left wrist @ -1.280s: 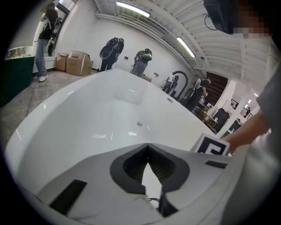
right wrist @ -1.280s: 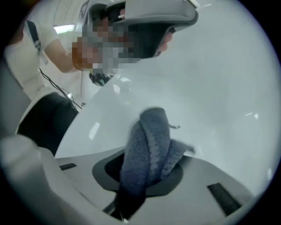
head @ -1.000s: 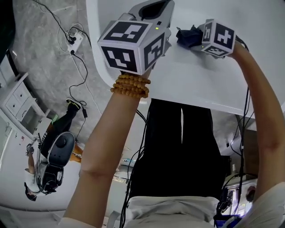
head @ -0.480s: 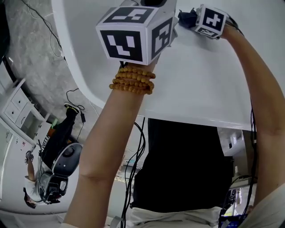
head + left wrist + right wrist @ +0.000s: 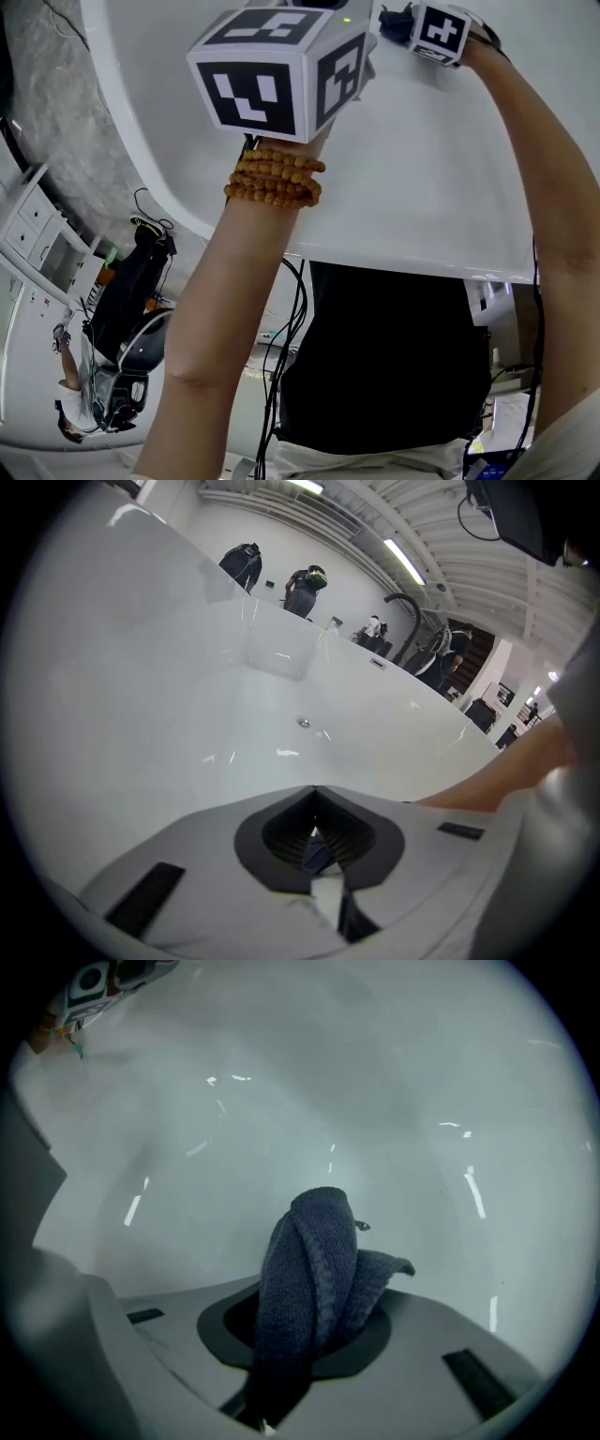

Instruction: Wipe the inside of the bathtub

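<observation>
The white bathtub (image 5: pixel 422 169) fills the top of the head view, and both my arms reach over its rim. My right gripper (image 5: pixel 314 1274) is shut on a dark blue cloth (image 5: pixel 314 1251) that bulges up out of its jaws, close to the tub's inner wall (image 5: pixel 375 1101). In the head view that cloth (image 5: pixel 394 21) shows beside the right marker cube (image 5: pixel 441 30) at the top edge. My left gripper (image 5: pixel 314 794) is shut with nothing in it and points along the tub floor toward the drain (image 5: pixel 303 723). Its marker cube (image 5: pixel 272 75) sits top centre; the jaws are out of that view.
A dark curved faucet (image 5: pixel 403 607) stands on the tub's far rim, with several people behind it. Cables (image 5: pixel 281 309) trail over the floor by the tub. White drawers (image 5: pixel 37 234) and a person with equipment (image 5: pixel 112 328) are at the left.
Both grippers have shifted toward the top of the head view, further into the tub. The right gripper still holds the cloth.
</observation>
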### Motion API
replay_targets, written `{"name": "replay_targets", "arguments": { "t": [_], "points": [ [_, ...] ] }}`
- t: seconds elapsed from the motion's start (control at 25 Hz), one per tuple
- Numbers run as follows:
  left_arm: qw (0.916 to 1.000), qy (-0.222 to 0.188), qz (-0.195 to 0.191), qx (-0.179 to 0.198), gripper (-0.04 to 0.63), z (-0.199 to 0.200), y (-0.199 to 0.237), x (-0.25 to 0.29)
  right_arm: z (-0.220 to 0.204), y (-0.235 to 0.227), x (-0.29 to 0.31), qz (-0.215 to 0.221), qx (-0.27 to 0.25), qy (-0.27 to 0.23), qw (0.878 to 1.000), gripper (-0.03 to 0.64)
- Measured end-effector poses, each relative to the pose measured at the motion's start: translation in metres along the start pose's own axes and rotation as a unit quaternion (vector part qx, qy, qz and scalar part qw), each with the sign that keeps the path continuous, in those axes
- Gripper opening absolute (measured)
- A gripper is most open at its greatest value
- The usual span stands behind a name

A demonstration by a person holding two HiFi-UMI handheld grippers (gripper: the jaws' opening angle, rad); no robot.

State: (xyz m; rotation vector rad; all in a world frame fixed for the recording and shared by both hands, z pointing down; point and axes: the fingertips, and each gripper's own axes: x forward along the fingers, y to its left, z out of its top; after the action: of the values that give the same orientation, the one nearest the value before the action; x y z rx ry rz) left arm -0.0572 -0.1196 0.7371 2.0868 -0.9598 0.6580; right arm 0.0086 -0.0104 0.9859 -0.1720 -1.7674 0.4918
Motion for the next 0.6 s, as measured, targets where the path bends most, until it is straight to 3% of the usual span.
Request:
{"name": "replay_targets", "arguments": {
  "t": [0.36, 0.6],
  "points": [
    [0.9999, 0.010, 0.004, -0.006, -0.005, 0.008, -0.001, -0.006, 0.007, 0.035, -0.029, 0.071, 0.015, -0.024, 0.997, 0.101],
    [0.9999, 0.001, 0.004, -0.012, -0.005, 0.030, -0.013, -0.057, 0.028, 0.087, -0.086, 0.071, 0.004, -0.032, 0.997, 0.101]
  ]
}}
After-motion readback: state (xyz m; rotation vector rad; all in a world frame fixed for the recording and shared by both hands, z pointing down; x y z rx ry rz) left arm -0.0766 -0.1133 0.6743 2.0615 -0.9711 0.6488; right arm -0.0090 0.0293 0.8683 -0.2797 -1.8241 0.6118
